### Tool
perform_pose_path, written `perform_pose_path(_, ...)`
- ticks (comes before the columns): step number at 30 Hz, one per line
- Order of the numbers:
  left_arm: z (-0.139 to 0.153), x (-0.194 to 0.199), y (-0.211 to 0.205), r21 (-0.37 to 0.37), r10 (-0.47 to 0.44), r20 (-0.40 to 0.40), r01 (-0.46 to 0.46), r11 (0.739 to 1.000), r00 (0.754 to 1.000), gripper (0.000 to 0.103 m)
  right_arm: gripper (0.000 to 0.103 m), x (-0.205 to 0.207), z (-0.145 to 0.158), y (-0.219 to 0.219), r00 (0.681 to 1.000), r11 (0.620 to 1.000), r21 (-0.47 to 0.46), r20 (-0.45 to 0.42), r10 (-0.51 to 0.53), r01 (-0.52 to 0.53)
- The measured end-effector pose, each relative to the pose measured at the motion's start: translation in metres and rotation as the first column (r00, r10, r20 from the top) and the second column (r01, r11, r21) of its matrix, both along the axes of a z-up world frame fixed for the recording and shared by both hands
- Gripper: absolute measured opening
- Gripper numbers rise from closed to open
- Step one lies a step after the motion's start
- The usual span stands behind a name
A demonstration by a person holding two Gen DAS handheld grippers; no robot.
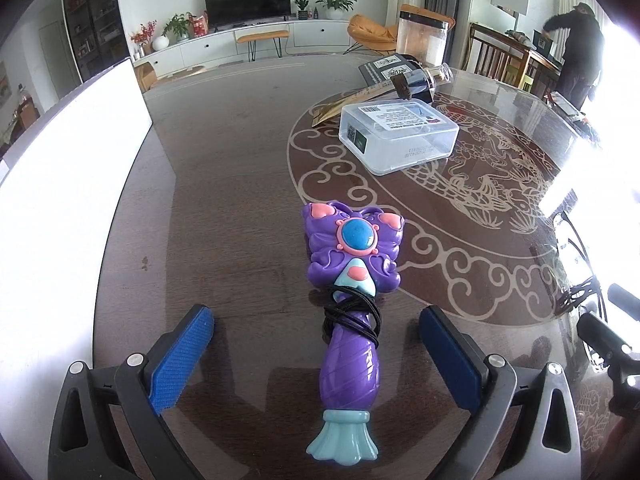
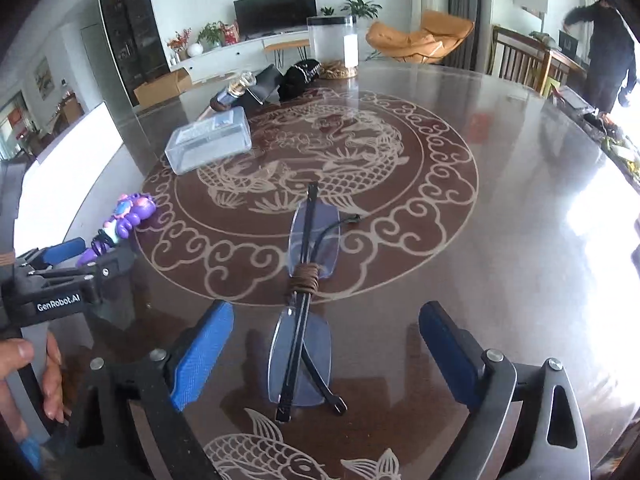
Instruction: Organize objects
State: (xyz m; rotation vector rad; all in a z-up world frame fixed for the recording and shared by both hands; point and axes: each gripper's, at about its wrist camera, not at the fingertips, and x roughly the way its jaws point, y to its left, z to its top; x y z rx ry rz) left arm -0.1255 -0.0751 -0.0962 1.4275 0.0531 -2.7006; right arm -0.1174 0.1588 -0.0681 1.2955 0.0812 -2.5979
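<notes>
A purple toy wand (image 1: 352,300) with a butterfly head and a black cord wound round its handle lies on the round glass-topped table (image 1: 224,184). My left gripper (image 1: 316,336) is open, its blue pads on either side of the wand's handle without touching it. Folded rimless glasses (image 2: 306,308) with black arms tied by a brown cord lie on the table in the right wrist view. My right gripper (image 2: 326,340) is open around the near lens, pads apart from it. The wand (image 2: 124,220) and left gripper (image 2: 80,258) also show at the left of the right wrist view.
A clear plastic box (image 1: 396,136) lies further back, with a dark glass bottle (image 1: 420,82), a black booklet (image 1: 384,68) and a clear canister (image 1: 422,38) behind it. A white board (image 1: 68,184) stands along the table's left edge. A person (image 1: 580,48) stands far right.
</notes>
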Motion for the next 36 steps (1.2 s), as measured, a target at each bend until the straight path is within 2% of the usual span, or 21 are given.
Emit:
perform_pose_path(2,0.0,0.0,0.0,0.0,0.0,0.0,0.0,1.0,1.0,0.103,0.095,-0.001,-0.004,-0.003,1.0,1.0,0.016,0.022,0.004,-0.004)
perform_pose_path(4,0.0,0.0,0.0,0.0,0.0,0.0,0.0,1.0,1.0,0.103,0.102,-0.003,-0.01,-0.008,0.999,0.999,0.043,0.032,0.011,-0.012)
perform_pose_path(7,0.0,0.0,0.0,0.0,-0.001,0.0,0.001,1.0,1.0,0.103,0.103,-0.001,-0.015,-0.014,0.999,0.996,0.082,0.034,0.021,-0.024)
perform_pose_path(36,0.001,0.001,-0.001,-0.002,0.001,-0.001,-0.001,1.0,1.0,0.103,0.103,0.0,-0.016,-0.012,0.999,0.997,0.078,0.033,0.022,-0.025)
